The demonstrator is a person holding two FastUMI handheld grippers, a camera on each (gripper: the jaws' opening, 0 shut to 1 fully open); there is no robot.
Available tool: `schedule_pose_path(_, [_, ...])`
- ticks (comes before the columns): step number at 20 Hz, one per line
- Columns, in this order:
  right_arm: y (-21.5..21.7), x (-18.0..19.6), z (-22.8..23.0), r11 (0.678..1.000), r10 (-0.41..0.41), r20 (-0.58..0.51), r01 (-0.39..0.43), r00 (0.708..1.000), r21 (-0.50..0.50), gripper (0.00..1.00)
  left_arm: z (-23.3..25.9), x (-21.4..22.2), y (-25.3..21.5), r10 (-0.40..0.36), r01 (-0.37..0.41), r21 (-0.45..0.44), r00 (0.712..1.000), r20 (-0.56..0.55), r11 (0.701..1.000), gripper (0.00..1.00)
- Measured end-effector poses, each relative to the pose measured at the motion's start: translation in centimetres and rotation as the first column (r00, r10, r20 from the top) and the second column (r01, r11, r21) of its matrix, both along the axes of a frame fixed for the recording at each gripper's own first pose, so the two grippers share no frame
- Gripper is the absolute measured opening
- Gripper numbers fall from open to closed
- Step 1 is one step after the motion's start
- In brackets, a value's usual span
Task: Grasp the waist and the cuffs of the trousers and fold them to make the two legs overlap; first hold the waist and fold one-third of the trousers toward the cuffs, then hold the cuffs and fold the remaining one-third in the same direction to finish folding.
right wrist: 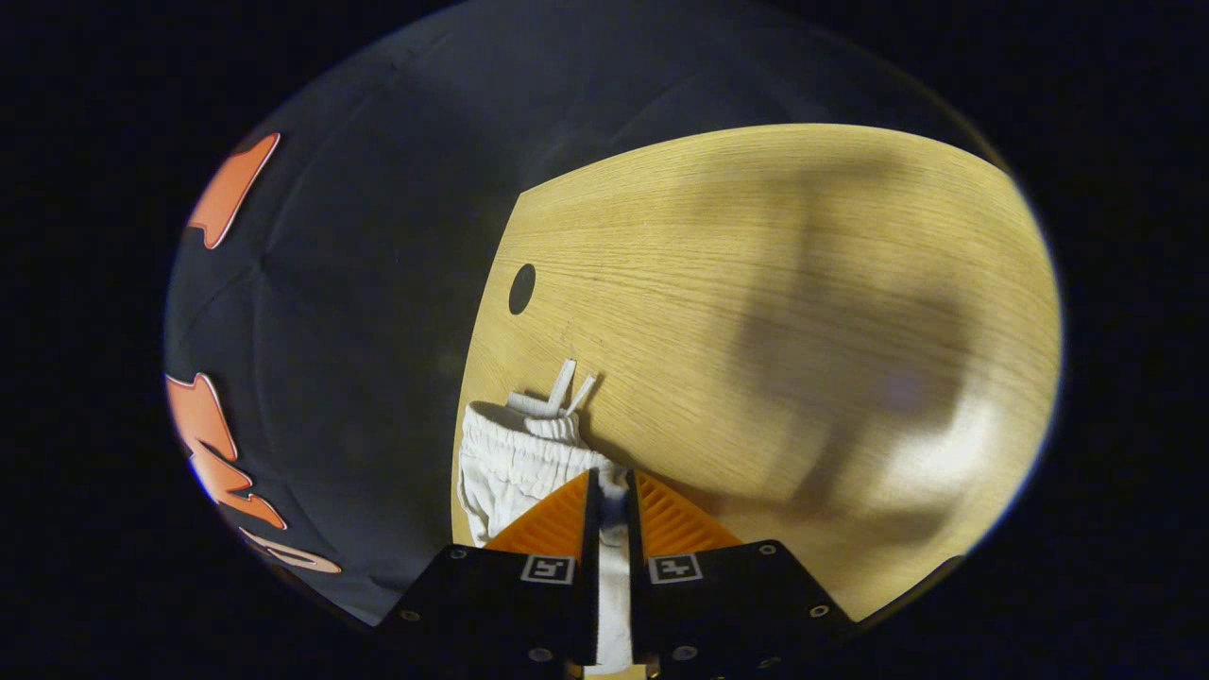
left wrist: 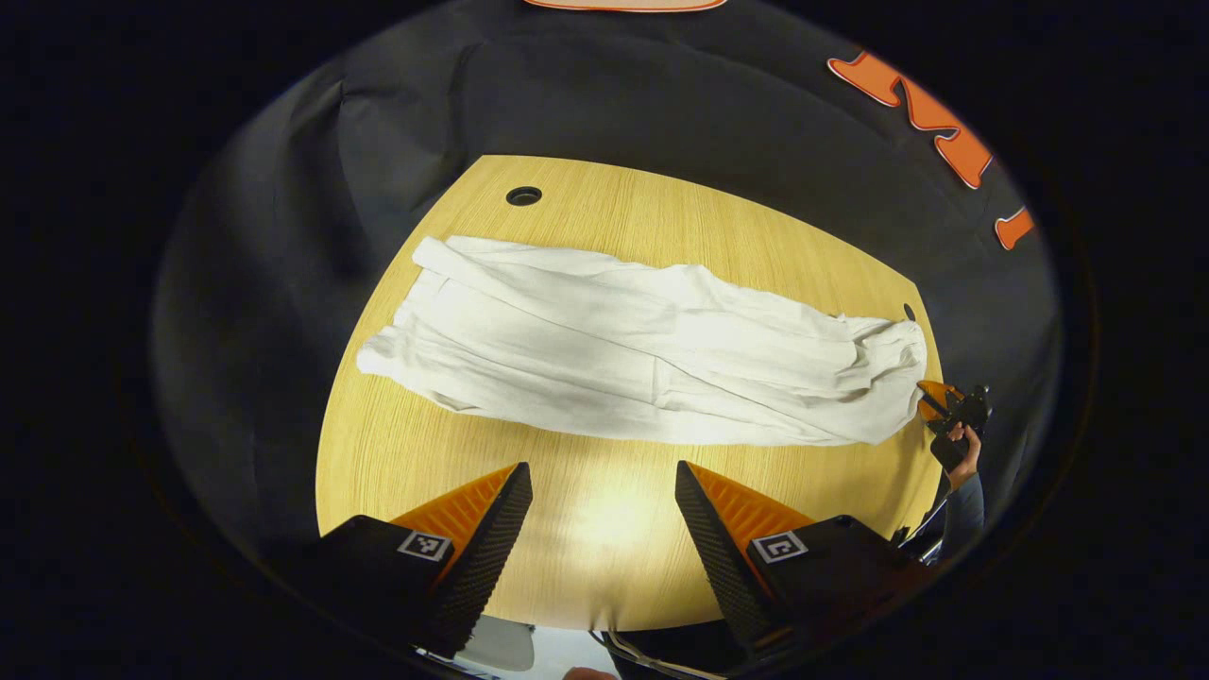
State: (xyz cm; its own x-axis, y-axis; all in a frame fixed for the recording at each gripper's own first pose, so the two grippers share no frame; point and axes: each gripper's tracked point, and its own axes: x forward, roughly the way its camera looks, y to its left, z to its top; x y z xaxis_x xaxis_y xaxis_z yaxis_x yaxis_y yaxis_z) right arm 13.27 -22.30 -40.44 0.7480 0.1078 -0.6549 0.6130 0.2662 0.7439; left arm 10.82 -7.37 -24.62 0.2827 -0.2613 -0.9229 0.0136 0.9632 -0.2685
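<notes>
Trousers [left wrist: 642, 364] lie lengthwise across the wooden table [left wrist: 604, 529], legs overlapped, no thirds folded yet. Right gripper [right wrist: 612, 501], fingers clamped together on the waist [right wrist: 519, 453] at the trousers' right end. Left gripper [left wrist: 603, 505], fingers apart, hovers near the table's near edge. No containers seen.

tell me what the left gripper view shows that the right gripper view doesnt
Left gripper view: the white trousers laid out full length, the open left tongs above bare tabletop, and a hand holding the right tongs at the waist end.

Right gripper view: a close look at the elastic waistband and drawstring, with the right tongs shut on the waistband.

Both: the wooden table with its cable hole.
</notes>
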Motion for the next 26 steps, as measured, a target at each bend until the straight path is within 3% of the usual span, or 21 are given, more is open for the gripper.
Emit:
schedule_pose_path(3, [0.6, 0.3, 2.1, 1.000, 0.017, 0.098, -0.018, 0.995, 0.013, 0.08, 0.1, -0.5, -0.1, 0.035, -0.035, -0.028, 0.999, 0.005, 0.999, 1.00])
schedule_pose_path(9, [0.7, 0.1, 6.3, 1.000, 0.016, 0.217, -0.016, 0.976, 0.000, 0.08, 0.2, -0.2, 0.4, 0.068, -0.065, -0.086, 0.997, 0.034, 0.994, 0.99])
schedule_pose_path(18, [6.4, -1.7, 14.0, 0.998, 0.048, 0.321, -0.031, 0.946, -0.058, 0.08, -1.8, 1.1, 4.6, 0.083, -0.076, -0.126, 0.995, 0.055, 0.989, 1.00])
schedule_pose_path(26, [14.7, -1.4, 20.3, 0.983, 0.152, 0.377, -0.099, 0.913, -0.155, 0.08, -3.5, 1.6, 8.4, 0.071, -0.059, -0.151, 0.995, 0.074, 0.987, 1.00])
